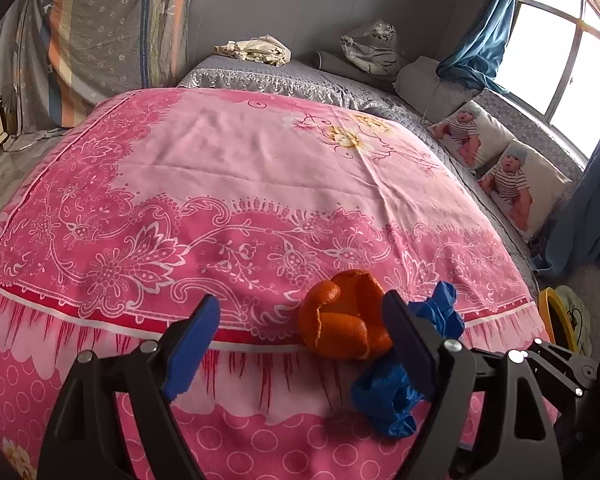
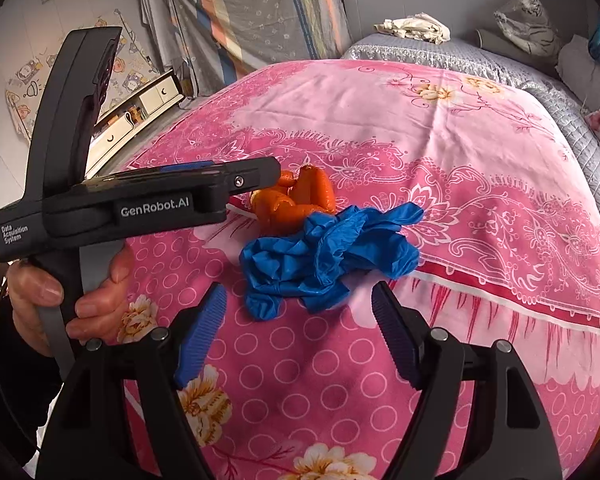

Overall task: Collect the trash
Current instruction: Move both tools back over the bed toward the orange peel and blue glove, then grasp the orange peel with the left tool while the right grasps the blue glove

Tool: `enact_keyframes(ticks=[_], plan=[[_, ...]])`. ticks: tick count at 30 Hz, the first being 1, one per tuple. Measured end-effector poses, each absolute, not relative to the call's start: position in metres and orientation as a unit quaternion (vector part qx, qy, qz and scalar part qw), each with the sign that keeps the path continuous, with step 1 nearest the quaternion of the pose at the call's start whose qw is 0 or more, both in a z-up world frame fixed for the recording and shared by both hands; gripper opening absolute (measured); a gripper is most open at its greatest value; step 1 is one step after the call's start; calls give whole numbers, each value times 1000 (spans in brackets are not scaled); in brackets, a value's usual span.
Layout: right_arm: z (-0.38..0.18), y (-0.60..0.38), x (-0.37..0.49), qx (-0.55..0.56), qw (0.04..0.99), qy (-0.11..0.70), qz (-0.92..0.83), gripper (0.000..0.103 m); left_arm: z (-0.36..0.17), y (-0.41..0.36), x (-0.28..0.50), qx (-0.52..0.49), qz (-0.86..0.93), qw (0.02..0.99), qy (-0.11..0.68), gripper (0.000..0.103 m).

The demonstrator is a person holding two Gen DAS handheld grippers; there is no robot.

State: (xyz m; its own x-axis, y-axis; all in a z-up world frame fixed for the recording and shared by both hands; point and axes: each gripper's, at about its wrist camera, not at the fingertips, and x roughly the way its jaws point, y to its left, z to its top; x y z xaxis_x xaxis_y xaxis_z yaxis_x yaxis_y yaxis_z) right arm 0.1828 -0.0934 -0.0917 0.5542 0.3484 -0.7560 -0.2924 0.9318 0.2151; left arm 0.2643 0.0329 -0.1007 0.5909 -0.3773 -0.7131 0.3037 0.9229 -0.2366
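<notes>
The orange peel (image 1: 346, 316) and crumpled blue gloves (image 2: 324, 260) lie touching on the pink floral bedsheet (image 1: 228, 160). The left gripper (image 1: 300, 344) stands released, the peel between its fingers, untouched. The right gripper (image 2: 300, 336) hangs released, just short of the gloves. Only the right wrist view shows the person's left hand (image 2: 60, 304).

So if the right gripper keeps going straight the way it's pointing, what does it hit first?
Most likely the crumpled blue gloves, lying just ahead of the right gripper, whose jaws stand open; the orange peel is behind them.
</notes>
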Motion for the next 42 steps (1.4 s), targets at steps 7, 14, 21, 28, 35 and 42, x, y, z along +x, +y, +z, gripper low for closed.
enact_keyframes(ticks=[7, 14, 21, 28, 35, 42], plan=[[-91, -93, 184, 39, 879, 436, 190, 71, -106, 25, 270, -28, -203, 883, 423, 75], [-93, -96, 187, 46, 878, 437, 190, 71, -108, 11, 275, -6, -208, 877, 432, 68], [-93, -99, 191, 53, 876, 439, 193, 71, -119, 2, 286, 13, -201, 870, 450, 47], [-98, -97, 196, 52, 874, 443, 192, 71, -122, -3, 302, 17, -185, 871, 455, 47], [-102, -95, 205, 53, 871, 449, 191, 71, -129, -4, 313, 11, -185, 867, 462, 47], [-102, -84, 209, 42, 870, 450, 195, 70, -131, 2, 318, -6, -188, 864, 466, 45]])
